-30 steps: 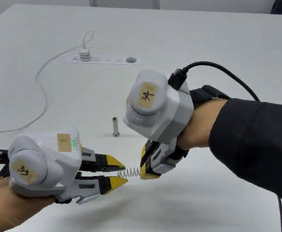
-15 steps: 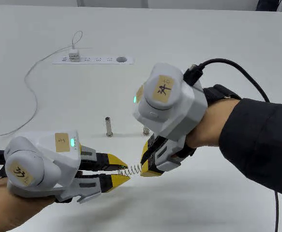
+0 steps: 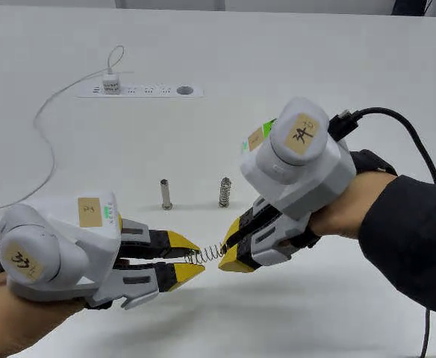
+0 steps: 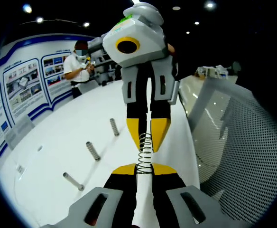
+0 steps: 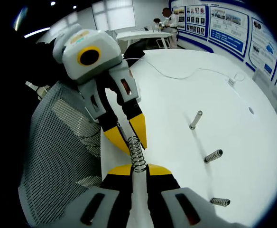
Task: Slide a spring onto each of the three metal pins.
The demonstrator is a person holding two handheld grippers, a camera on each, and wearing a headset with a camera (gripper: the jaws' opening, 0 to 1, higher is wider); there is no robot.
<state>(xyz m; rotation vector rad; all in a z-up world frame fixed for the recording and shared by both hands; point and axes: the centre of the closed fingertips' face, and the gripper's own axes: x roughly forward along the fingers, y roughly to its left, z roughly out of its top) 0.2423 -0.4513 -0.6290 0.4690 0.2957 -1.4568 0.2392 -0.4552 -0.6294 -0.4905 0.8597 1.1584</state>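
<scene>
Just above the white tabletop [image 3: 293,52], the two grippers meet tip to tip with a loose spring [image 3: 209,253] held between them. The left gripper [image 3: 197,257] comes in from the lower left of the head view. Its yellow-tipped jaws are drawn in to a narrow gap that pinches one end of the coil. The right gripper [image 3: 225,255] reaches down from the right, and its jaws are nearly together on the opposite end. Both gripper views agree: in each, the view's own yellow tips clamp the near end of the coil and the other gripper's tips hold the far end. The coil runs almost straight between them. Whether anything runs through its middle cannot be told.

Beyond the grippers, toward the far side of the table, a bare metal pin [image 3: 166,194] stands upright. Near it on the right stands a spring-covered pin [image 3: 225,192], also upright. The right gripper view shows these two in a row with a third pin [image 5: 220,202], which is also wrapped in a coil. The bare pin is at the far end of that row.

Farther back, a white power strip [image 3: 139,90] lies flat with a small white plug [image 3: 110,82] at its left end. A white cable [image 3: 50,142] curves from the plug toward the left edge of the table. A black cable [image 3: 397,127] leaves the right gripper's housing and arcs over the person's dark sleeve [image 3: 412,246].
</scene>
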